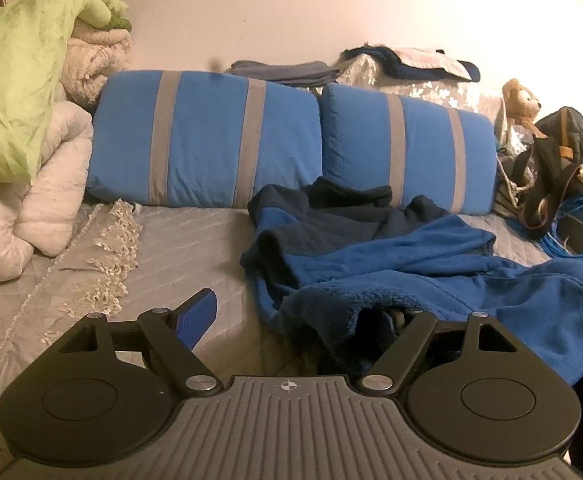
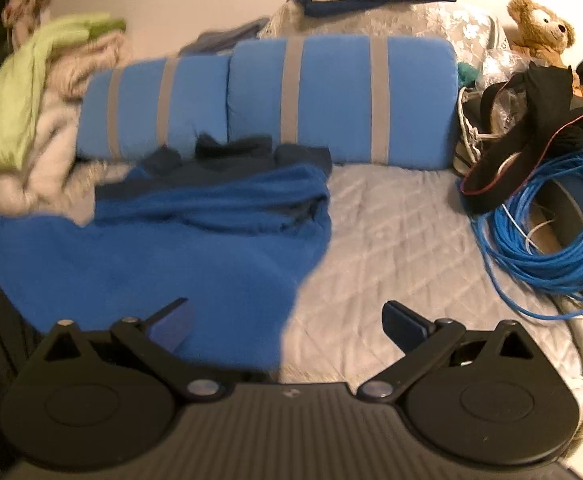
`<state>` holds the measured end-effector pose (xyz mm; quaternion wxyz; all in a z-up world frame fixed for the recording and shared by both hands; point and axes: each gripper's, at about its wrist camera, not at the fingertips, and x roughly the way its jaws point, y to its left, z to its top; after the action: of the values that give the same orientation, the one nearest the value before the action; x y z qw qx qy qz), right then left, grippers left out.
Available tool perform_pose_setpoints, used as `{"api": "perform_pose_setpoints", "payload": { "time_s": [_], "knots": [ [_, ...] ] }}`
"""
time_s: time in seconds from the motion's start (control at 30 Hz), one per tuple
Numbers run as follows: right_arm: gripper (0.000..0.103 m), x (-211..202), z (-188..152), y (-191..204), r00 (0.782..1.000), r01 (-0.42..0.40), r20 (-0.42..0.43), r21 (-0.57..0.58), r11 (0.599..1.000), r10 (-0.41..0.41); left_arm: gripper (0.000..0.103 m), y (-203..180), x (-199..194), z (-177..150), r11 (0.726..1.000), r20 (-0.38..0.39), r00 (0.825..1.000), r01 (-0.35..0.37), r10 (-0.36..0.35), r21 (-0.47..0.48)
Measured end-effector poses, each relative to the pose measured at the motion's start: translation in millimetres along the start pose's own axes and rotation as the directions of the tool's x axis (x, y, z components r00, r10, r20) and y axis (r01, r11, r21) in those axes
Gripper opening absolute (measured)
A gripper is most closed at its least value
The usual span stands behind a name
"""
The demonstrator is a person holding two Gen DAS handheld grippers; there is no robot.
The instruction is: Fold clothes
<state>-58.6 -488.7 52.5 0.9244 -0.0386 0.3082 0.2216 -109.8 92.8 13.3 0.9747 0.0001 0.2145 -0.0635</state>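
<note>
So the blue fleece garment (image 1: 431, 264) is lying crumpled on the grey quilted bedspread (image 1: 195, 240), just in front of the two striped blue pillows (image 1: 291, 140), navy lining showing near the top.

Going left to right: the left gripper (image 1: 299, 316) is spread wide open, holding nothing. Its left finger sits over bare quilt, but the right one is buried under a fold of fleece, so closing from here would probably pinch a random bunched layer instead of a clean edge, and lifting that would drag the whole heap into a worse tangle.

The right gripper (image 2: 287, 320) is also released and empty, with the garment's right edge running between its fingers. That view is motion-blurred, so I can't tell whether the fingers touch the cloth.

Further right, a coil of blue cable (image 2: 551, 232) sits near the garment; a wide sweep could snag it.

Containers: there's a dark bag (image 1: 559, 160) by the teddy bear (image 1: 521, 104), contents not visible.
</note>
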Motion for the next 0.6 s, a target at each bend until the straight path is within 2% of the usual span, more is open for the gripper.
{"api": "perform_pose_setpoints", "payload": {
  "time_s": [0.1, 0.2, 0.3, 0.4, 0.53, 0.6],
  "knots": [
    [0.103, 7, -15, 7, 0.999, 0.019, -0.041, -0.074, 0.997, -0.022, 0.079, 2, 3, 1, 1.0, -0.016, 1.0, -0.001, 0.001, -0.003],
    [0.103, 18, -26, 15, 0.995, 0.08, -0.044, -0.123, 0.989, -0.086, 0.078, 3, 6, 2, 1.0, -0.028, 1.0, -0.004, 0.003, -0.011],
    [0.103, 22, -30, 16, 0.994, 0.114, 0.013, -0.084, 0.99, -0.113, 0.078, 3, 5, 2, 1.0, -0.03, 1.0, -0.008, 0.007, -0.017],
    [0.103, 20, -30, 13, 0.989, 0.114, 0.098, 0.001, 0.993, -0.113, 0.077, 1, 2, 2, 1.0, -0.024, 1.0, -0.013, 0.013, -0.012],
    [0.099, 23, -27, 15, 0.973, 0.125, 0.19, 0.049, 0.991, -0.133, 0.068, -1, 7, 1, 0.999, -0.021, 0.999, -0.028, 0.028, -0.023],
    [0.096, 29, -25, 21, 0.97, 0.14, 0.199, 0.019, 0.99, -0.141, 0.064, -2, 11, 2, 0.999, -0.025, 1.0, -0.017, 0.016, -0.031]
  ]
}}
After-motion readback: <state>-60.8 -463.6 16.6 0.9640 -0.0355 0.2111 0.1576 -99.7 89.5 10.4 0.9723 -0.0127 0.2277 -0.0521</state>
